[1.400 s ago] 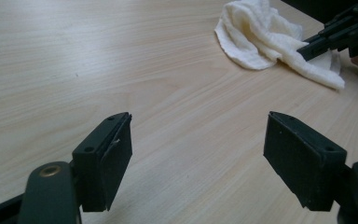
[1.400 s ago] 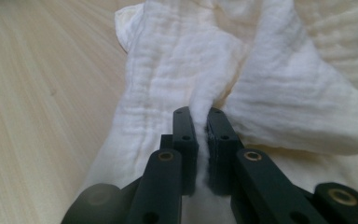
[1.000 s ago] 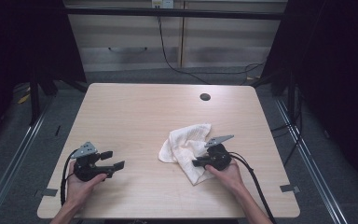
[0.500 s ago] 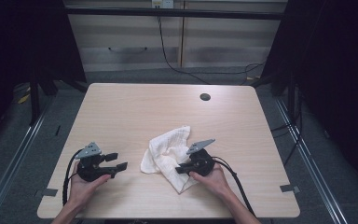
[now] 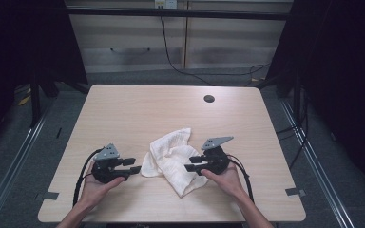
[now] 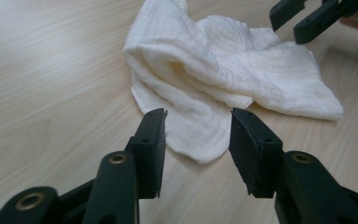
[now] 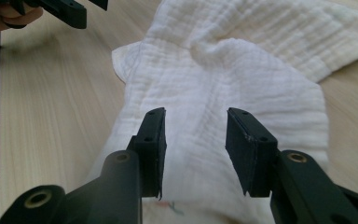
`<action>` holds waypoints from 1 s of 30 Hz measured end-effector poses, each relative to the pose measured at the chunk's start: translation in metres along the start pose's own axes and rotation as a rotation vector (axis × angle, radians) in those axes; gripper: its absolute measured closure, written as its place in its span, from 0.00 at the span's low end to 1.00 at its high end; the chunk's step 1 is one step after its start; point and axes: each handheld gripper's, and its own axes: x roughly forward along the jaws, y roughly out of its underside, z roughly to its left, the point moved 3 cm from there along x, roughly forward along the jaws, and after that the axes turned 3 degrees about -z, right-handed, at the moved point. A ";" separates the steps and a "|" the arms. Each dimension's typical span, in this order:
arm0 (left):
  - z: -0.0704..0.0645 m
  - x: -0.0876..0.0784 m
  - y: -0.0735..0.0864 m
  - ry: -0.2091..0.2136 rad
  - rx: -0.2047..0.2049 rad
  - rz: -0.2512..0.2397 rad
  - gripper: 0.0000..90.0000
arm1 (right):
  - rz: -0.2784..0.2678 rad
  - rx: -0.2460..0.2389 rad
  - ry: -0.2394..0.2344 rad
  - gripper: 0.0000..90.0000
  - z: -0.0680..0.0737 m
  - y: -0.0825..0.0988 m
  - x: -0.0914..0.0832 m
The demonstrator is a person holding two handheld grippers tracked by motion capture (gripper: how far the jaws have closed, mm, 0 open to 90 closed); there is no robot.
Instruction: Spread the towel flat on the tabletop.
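A crumpled white cloth (image 5: 171, 159) lies on the wooden table (image 5: 123, 109) near its front edge. My left gripper (image 5: 132, 165) points right at the cloth's left edge. In the left gripper view the cloth (image 6: 223, 70) has its near corner just ahead of the left gripper (image 6: 198, 126), whose jaws have just been closing but stand apart and do not press it. My right gripper (image 5: 190, 164) reaches over the cloth from the right. Its jaws have just been opening, and in the right gripper view they hang apart (image 7: 196, 126) above the cloth (image 7: 242, 60).
A small dark round hole (image 5: 209, 99) sits in the table's far right part. Grey tape marks (image 5: 50, 195) (image 5: 293, 191) lie near the front corners. Dark frames and cables stand around the table.
The right gripper dragged the cloth leftward across the table, then opened and rose off it. The left gripper moved right, up to the cloth's edge, and its jaws narrowed.
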 end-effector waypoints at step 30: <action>0.006 0.031 0.016 0.052 -0.023 0.088 0.70 | -0.003 0.016 0.039 0.61 -0.008 0.032 -0.013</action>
